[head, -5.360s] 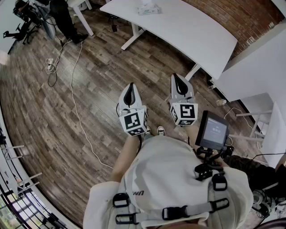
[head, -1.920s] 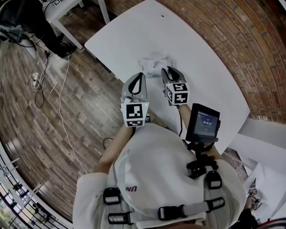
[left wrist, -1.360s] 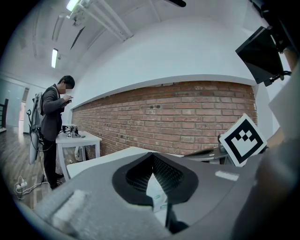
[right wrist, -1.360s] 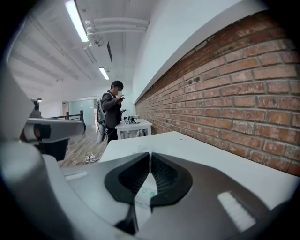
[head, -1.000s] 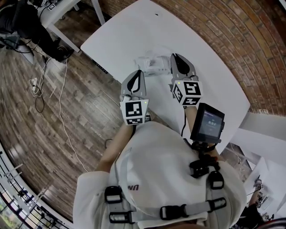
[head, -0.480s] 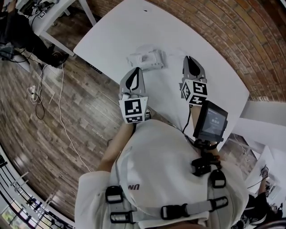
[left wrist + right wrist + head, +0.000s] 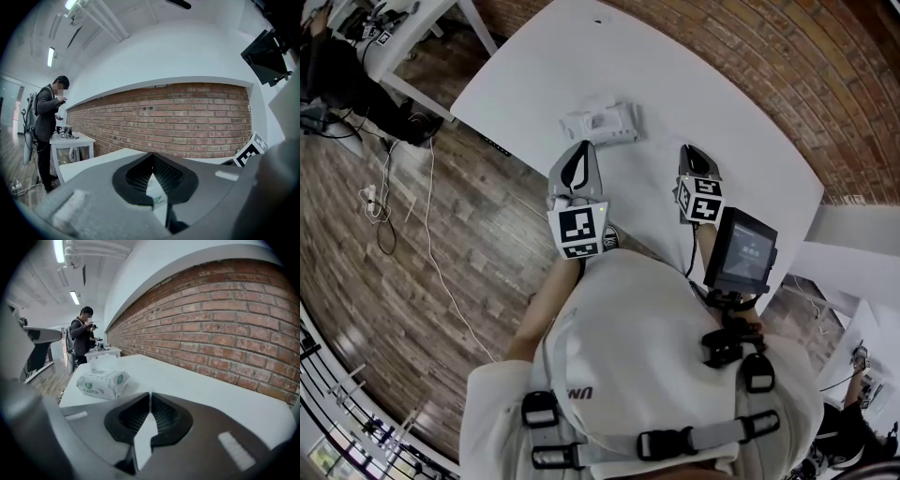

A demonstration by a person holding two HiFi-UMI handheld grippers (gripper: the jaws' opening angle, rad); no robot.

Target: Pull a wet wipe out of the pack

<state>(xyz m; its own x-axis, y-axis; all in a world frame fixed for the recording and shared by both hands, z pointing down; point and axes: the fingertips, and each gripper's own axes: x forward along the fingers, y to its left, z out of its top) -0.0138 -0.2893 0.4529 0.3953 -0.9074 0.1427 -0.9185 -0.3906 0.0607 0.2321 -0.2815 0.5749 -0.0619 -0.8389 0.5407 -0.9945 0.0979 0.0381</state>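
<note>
wet wipe pack point(image 7: 600, 122): lies flat on the white surface point(image 7: 722, 103), close to the edge that borders the wooden floor point(image 7: 412, 281), with bare surface all round it.
pack top: in the right gripper view something white stands up from it, perhaps a raised flap or the tip of a wipe; too small to tell which.
left gripper point(image 7: 580, 146): held over the near edge of the surface, pointing at the pack, its tips just short of the pack's near side.
left fingers: brought together at the tips, nothing gripped; in the left gripper view only a slice of the pack's printed wrapper shows through the slot below the tips.
right gripper point(image 7: 690, 151): over bare surface off to the right of the pack, well apart from it, tilted downward.
right fingers: closed against each other, empty; its own view shows the pack lying off to the left of them, not between them.
brick wall point(image 7: 225, 333): runs along the far side of the surface.
screen point(image 7: 741, 251): mounted on the wearer's chest rig, just behind the right gripper.
person point(image 7: 47, 122): stands in the background at a small table point(image 7: 70, 140), away from the pack.
</note>
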